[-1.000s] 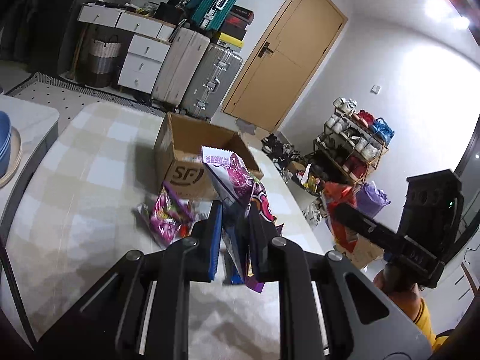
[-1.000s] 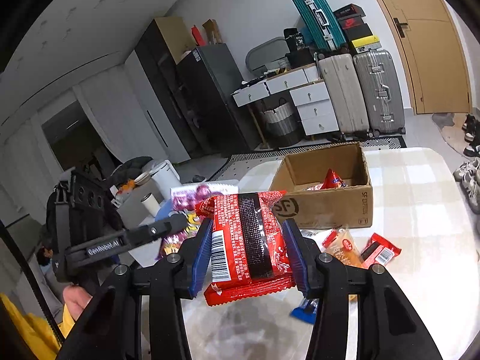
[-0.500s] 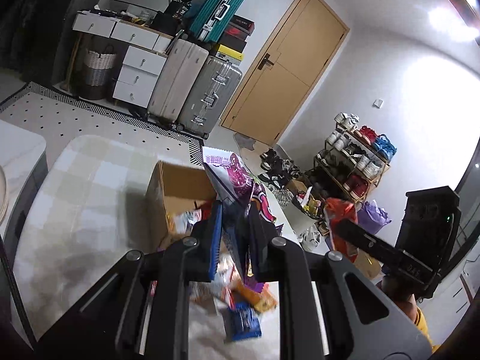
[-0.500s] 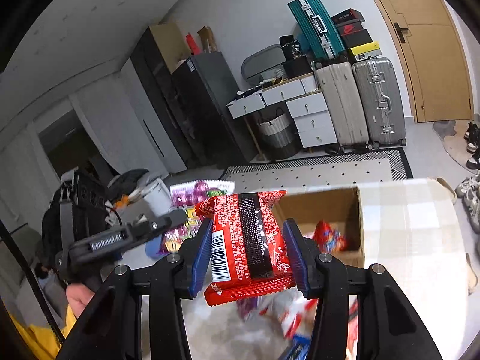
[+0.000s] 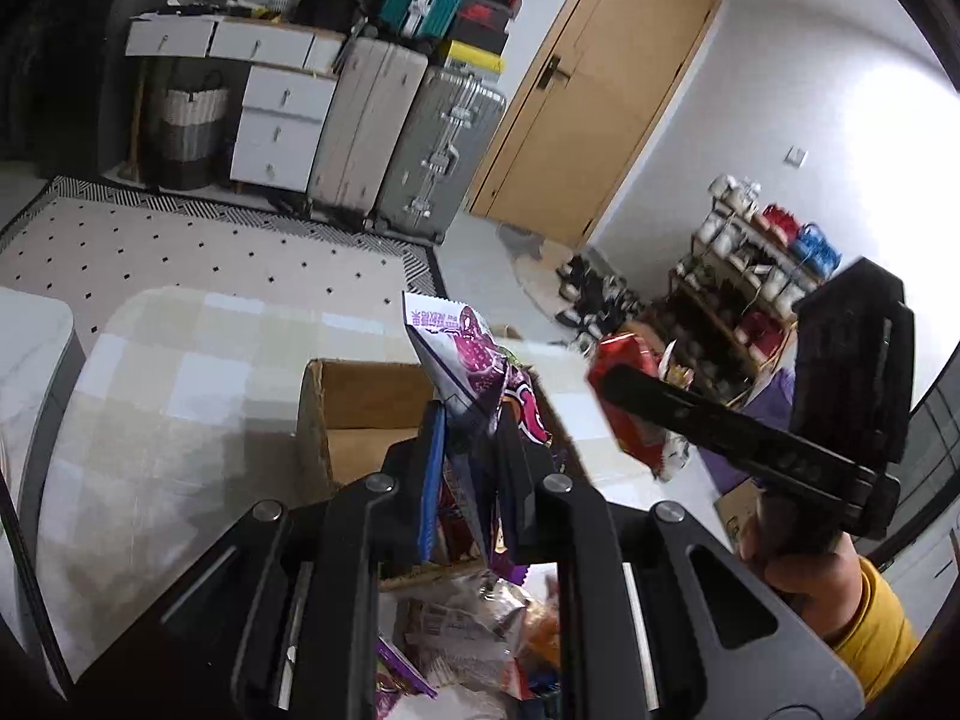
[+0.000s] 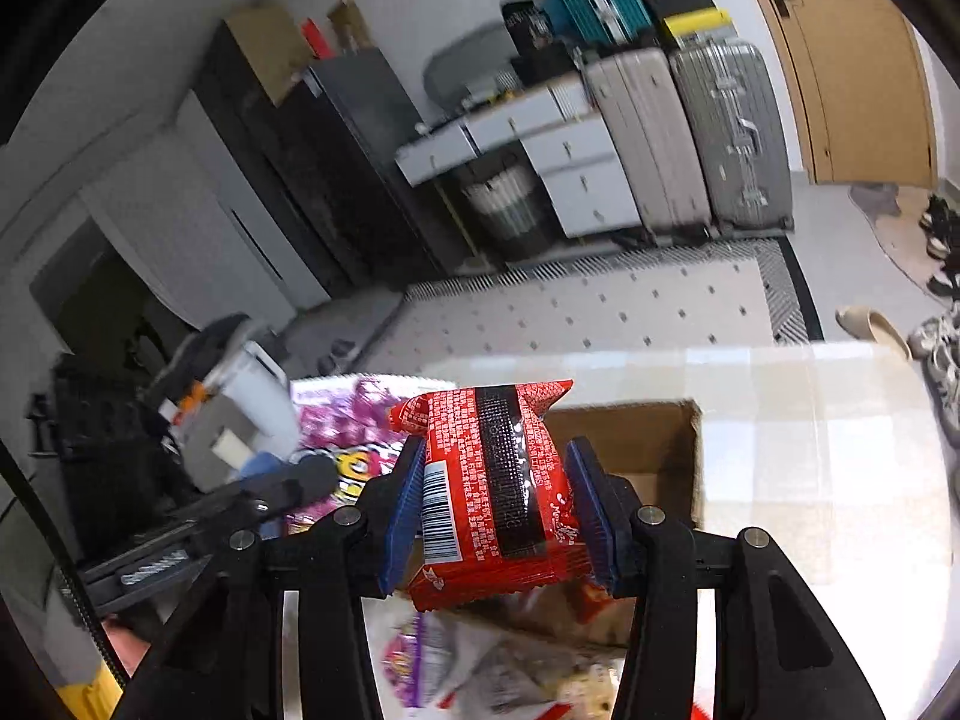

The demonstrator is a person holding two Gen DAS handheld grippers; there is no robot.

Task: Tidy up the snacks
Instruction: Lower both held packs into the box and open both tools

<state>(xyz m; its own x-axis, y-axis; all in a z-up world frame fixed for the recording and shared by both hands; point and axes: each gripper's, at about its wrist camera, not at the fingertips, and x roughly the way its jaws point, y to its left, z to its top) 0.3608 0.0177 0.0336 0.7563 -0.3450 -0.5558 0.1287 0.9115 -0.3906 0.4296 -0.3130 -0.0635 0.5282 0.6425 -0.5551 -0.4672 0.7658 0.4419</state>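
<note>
Left wrist view: the cardboard box (image 5: 360,414), far up the frame a second ago, now sits at frame centre directly beyond the left hand-held gripper (image 5: 471,468), which pinches a thin, glossy purple packet (image 5: 474,360).

Right wrist view: the right hand-held gripper (image 6: 498,504) clamps a crinkled red foil packet (image 6: 498,486) before the box opening (image 6: 636,450); release appears next. Loose packets (image 6: 492,666) lie on the tabletop (image 6: 810,450), lower frame.

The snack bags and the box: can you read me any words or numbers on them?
None come out readable.
Red snack pack: rows of tiny white print and a barcode, too small.
Purple snack bag: upside-down characters, too small and blurred.
Cardboard box: no print visible.
</note>
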